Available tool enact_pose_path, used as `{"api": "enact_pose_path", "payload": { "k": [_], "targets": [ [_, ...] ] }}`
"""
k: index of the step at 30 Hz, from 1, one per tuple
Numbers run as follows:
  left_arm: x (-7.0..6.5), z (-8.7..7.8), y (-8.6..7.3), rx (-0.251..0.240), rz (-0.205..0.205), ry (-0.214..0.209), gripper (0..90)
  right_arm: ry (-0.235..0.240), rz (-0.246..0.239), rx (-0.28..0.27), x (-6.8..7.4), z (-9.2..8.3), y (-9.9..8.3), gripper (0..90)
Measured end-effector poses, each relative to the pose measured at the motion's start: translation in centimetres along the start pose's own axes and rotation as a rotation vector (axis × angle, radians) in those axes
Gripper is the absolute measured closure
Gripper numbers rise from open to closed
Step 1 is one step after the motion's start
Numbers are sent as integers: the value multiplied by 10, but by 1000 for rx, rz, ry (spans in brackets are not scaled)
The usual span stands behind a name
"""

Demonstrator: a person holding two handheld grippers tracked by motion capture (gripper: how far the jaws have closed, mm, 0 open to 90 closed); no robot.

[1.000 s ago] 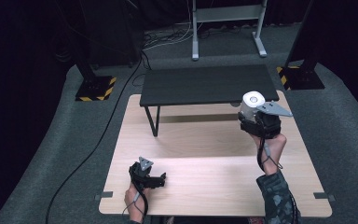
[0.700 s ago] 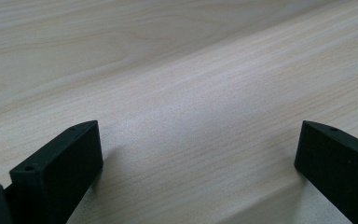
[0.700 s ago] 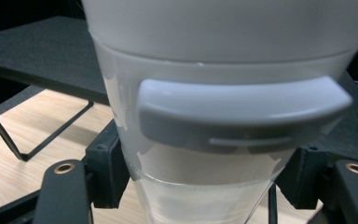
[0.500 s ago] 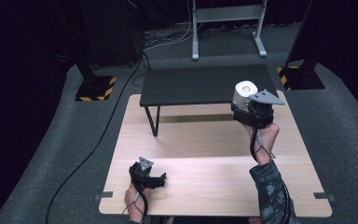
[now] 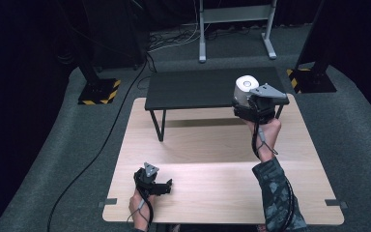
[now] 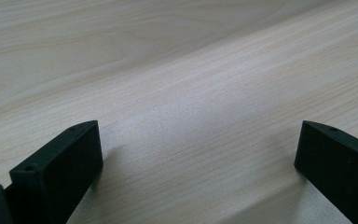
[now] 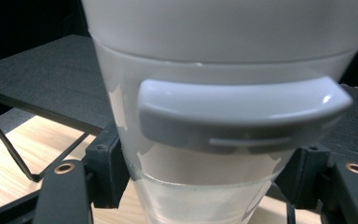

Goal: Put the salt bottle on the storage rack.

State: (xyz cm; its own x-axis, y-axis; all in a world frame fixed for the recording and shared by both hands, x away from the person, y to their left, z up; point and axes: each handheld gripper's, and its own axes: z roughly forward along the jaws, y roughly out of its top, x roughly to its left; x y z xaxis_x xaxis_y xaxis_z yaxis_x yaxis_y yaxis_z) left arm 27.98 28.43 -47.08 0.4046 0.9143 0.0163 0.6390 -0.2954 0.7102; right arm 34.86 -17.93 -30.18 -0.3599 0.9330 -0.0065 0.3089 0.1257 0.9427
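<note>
A white lidded container [image 5: 245, 88] with a clear lower body is held up over the right end of the black shelf [image 5: 193, 89]. My right gripper [image 5: 251, 104] is shut on it, lifted off the wooden table [image 5: 212, 164]. In the right gripper view the container [image 7: 214, 107] looms close, its white lid tab facing the camera and both black jaws pressed against its clear sides. My left gripper [image 5: 166, 186] rests low on the table near the front left, open. In the left gripper view its fingers [image 6: 56, 168] stand wide apart over bare wood with nothing between them.
The black shelf stands on thin metal legs [image 5: 157, 125] along the far part of the table. Beyond it are a grey metal stand [image 5: 232, 29], cables on the floor [image 5: 174, 41] and yellow-black striped bases [image 5: 96, 92] at both sides.
My right gripper has carried the container up and a little left, from the table's right side to above the black shelf's right end. The left gripper has stayed put.
</note>
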Motion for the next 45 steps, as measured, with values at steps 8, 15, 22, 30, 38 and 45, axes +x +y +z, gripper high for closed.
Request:
{"api": "enact_pose_path", "payload": {
  "k": [8, 15, 22, 30, 38, 45],
  "targets": [
    [0, 0, 0, 0, 1, -2, 3, 4, 26, 12, 5, 16, 15, 292],
    [0, 0, 0, 1, 0, -3, 2, -2, 35, 26, 12, 33, 22, 292],
    [0, 0, 0, 1, 1, -3, 2, 3, 32, 38, 19, 50, 32, 292],
    [0, 0, 0, 1, 1, -4, 2, 9, 35, 58, 25, 67, 38, 292],
    [0, 0, 0, 1, 2, -5, 3, 15, 44, 65, 29, 79, 42, 292],
    [1, 0, 0, -1, 4, -7, 3, 17, 48, 86, 32, 91, 44, 292]
  ]
}}
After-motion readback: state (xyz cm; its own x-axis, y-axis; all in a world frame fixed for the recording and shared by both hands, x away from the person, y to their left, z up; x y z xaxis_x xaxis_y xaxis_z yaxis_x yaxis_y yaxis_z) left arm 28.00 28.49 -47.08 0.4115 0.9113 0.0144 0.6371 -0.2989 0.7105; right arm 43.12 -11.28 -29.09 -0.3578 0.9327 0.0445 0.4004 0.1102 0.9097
